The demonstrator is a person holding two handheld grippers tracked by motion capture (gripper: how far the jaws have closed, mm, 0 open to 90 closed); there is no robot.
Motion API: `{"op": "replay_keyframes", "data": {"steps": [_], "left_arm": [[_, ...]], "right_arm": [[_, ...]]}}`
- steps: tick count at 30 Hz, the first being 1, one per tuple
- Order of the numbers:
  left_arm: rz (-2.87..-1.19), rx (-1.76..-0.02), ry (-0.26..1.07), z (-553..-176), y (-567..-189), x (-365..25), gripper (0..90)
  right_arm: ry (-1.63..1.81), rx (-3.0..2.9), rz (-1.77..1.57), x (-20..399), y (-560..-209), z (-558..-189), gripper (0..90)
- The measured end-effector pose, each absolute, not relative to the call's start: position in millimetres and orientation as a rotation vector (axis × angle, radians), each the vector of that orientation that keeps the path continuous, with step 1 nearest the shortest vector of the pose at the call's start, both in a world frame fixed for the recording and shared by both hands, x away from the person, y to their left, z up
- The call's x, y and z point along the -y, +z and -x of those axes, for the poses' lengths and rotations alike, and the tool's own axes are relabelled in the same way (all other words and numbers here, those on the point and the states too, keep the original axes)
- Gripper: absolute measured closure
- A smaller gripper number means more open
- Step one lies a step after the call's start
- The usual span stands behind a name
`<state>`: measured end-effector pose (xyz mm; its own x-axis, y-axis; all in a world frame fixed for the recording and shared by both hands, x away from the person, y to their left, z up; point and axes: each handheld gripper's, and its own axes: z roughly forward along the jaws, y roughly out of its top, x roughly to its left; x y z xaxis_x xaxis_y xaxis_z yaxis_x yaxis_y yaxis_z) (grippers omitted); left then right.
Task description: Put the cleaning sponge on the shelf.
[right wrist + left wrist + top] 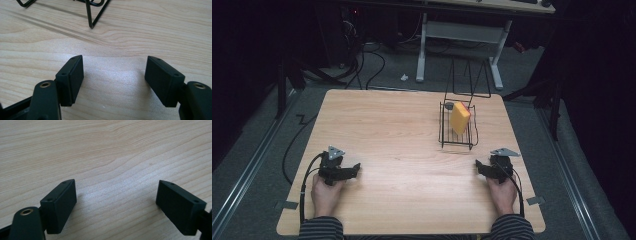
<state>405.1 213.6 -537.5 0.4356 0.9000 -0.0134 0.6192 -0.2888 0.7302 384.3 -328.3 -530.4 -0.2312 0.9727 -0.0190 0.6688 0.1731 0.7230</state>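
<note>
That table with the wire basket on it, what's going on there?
A person sits at a wooden table with a two-jaw gripper in each hand. The left gripper and the right gripper rest near the table's near edge, jaws open and holding nothing. Farther back stands a black wire rack with a yellow sponge leaning in it, untouched.

High view overhead, facing forward; gripper views close, sharing table (402,130).

yellow sponge (459,118), black wire rack (457,140), pale wood-grain table (392,125), striped sleeves (321,227).
</note>
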Motion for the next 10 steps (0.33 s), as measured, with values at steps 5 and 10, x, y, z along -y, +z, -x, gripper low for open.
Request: {"op": "replay_keyframes", "data": {"steps": [5, 10], "left_arm": [[-2.019, -1.274, 0.537, -405.1, -537.5, -213.6, 17.2], [-2.019, -1.274, 0.537, -405.0, -537.5, -213.6, 17.2]], "right_arm": [[0.826, -1.97, -1.546, 328.3, -530.4, -384.3, 31.8], [0.826, -1.97, -1.544, 328.4, -530.5, -384.4, 31.7]]}}
